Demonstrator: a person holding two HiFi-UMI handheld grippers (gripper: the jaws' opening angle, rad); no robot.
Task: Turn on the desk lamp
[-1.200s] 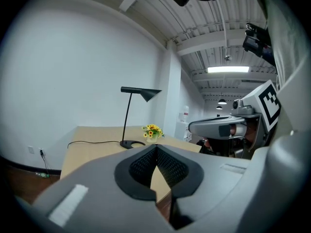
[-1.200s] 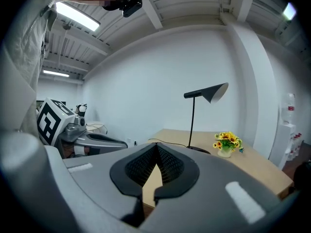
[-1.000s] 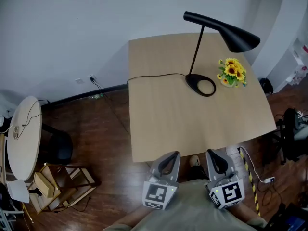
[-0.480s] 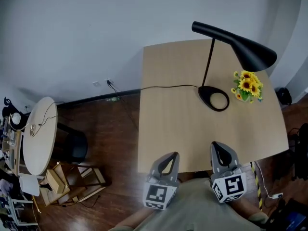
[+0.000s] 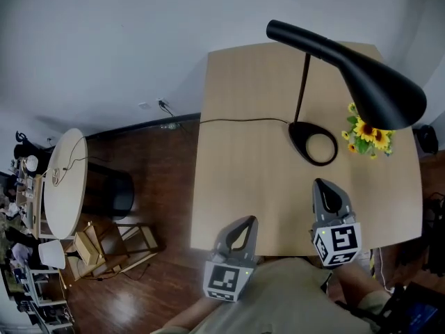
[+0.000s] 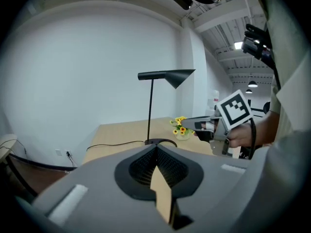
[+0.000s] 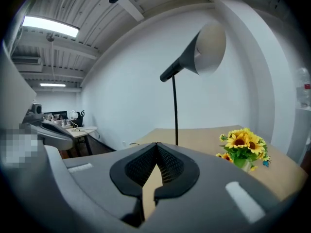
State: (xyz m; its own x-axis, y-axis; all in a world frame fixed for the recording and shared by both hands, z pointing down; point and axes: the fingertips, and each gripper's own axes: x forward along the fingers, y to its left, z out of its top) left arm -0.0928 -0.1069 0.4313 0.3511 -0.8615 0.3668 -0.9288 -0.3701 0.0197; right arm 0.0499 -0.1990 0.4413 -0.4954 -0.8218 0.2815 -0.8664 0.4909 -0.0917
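Note:
A black desk lamp stands on the wooden table (image 5: pixel 236 179), with its oval base (image 5: pixel 313 143) right of the middle. Its thin stem leans up to a long cone shade (image 5: pixel 379 92), and no light shows from it. My right gripper (image 5: pixel 327 188) is shut and empty over the table's near part, a short way in front of the base. My left gripper (image 5: pixel 240 228), also shut and empty, hangs at the near edge. The left gripper view shows the lamp shade (image 6: pixel 167 76) ahead and the right gripper (image 6: pixel 209 127) to the right. In the right gripper view the pale underside of the shade (image 7: pixel 209 42) hangs high above.
A small vase of sunflowers (image 5: pixel 368 138) stands right of the lamp base. The lamp's cord (image 5: pixel 236 120) runs left across the table to a wall socket (image 5: pixel 163 106). On the floor at left are a round white table (image 5: pixel 66 186), a black stool (image 5: pixel 111 193) and a wooden chair (image 5: pixel 118 245).
The view has closed in on the table. My right gripper has moved forward past the near edge toward the lamp base. The left gripper stays by the edge.

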